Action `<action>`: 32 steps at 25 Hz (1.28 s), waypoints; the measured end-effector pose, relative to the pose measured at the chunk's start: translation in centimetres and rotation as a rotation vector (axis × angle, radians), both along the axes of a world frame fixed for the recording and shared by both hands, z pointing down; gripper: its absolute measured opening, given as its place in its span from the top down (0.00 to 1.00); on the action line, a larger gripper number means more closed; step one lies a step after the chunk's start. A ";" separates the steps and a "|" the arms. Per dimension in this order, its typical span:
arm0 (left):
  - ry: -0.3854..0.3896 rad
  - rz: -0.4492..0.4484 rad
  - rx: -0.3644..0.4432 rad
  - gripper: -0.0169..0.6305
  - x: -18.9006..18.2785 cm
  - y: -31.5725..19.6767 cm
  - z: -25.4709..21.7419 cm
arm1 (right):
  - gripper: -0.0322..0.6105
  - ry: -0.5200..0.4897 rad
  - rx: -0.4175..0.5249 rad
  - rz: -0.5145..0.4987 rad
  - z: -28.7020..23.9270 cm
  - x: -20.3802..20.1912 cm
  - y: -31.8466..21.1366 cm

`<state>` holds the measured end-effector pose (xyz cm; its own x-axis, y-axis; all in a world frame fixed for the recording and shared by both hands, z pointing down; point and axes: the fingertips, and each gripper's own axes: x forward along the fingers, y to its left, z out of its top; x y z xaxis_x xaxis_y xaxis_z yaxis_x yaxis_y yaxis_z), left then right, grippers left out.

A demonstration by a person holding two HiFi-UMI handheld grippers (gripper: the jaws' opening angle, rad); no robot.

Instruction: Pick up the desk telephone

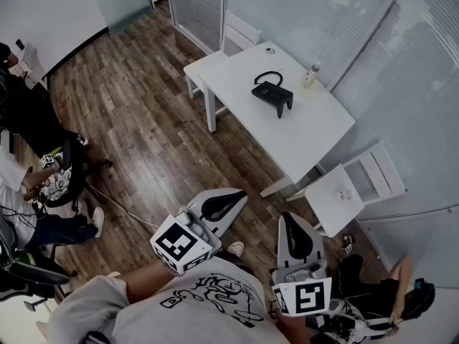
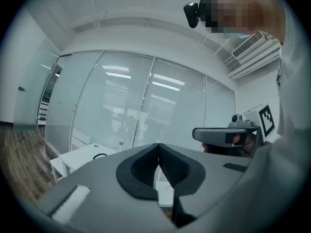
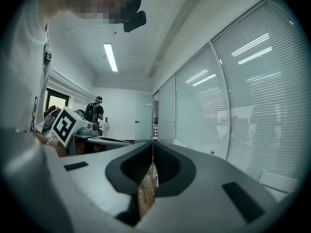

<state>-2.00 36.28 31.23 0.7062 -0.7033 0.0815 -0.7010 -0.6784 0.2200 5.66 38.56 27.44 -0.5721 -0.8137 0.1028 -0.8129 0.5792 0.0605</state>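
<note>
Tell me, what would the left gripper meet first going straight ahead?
Probably the glass wall: the shut left gripper points level, seemingly above the table. Depth is unclear.

White table [image 1: 315, 131] standing on the wooden floor [image 1: 136, 113], well off ahead; the black desk telephone [image 1: 272, 94] sits near the table's middle, its cord [image 1: 267, 74] looping on the far side; a small bottle [image 1: 312, 74] stands upright to the right, by the far edge; a small round item [image 1: 270, 50] lies at the far corner.
</note>
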 end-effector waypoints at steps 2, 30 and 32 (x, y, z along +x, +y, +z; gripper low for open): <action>0.005 0.001 0.004 0.97 -0.8 -0.3 0.1 | 0.94 0.003 -0.004 -0.002 0.3 -0.9 -0.5; 0.002 0.021 -0.049 0.97 -1.1 -15.4 2.7 | 0.94 -0.060 -0.047 0.026 2.6 -0.1 -16.5; -0.003 0.025 -0.040 0.97 0.5 -17.9 2.2 | 0.94 -0.063 -0.040 0.029 2.2 1.5 -18.8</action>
